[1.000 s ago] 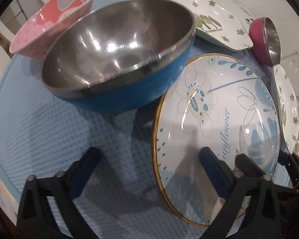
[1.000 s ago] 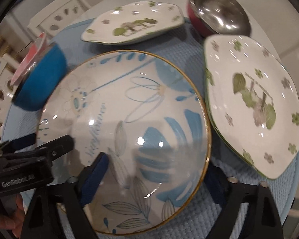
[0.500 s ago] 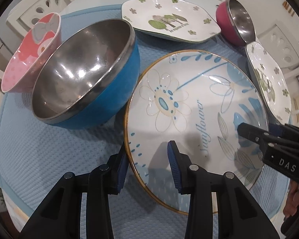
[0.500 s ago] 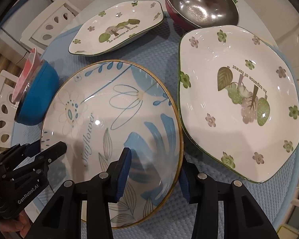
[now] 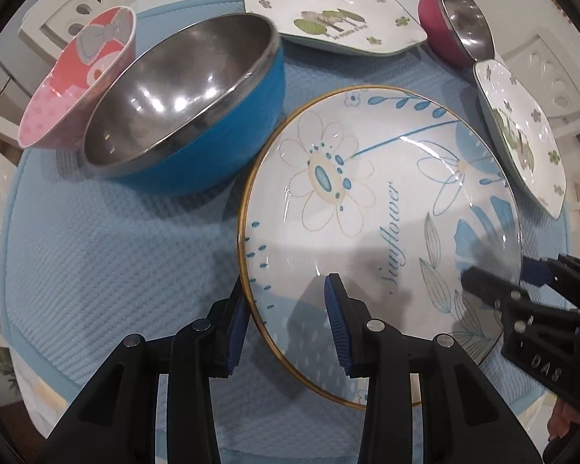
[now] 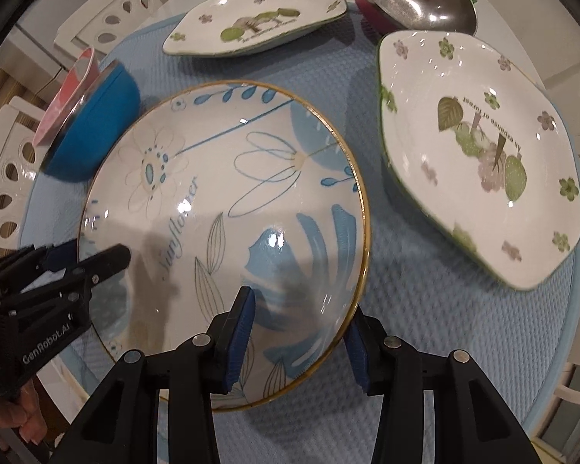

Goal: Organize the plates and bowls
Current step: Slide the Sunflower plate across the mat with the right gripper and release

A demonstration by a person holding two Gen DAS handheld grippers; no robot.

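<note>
On blue mat [image 5: 116, 255], centre: sunflower plate [image 5: 379, 208] — now pinched from both sides. Left gripper [image 5: 286, 324] narrowed from wide open a second ago, pads straddling near-left rim; right gripper [image 6: 297, 332] likewise closed in on near-right rim. Firm contact hard to confirm, but looks gripped — probably ready to lift, likely towards a stack. Blue steel bowl [image 5: 181, 104] just beside plate's left edge, pink bowl [image 5: 77, 77] behind it; forest plate [image 6: 479, 154] close on right — watch clearance.
</note>
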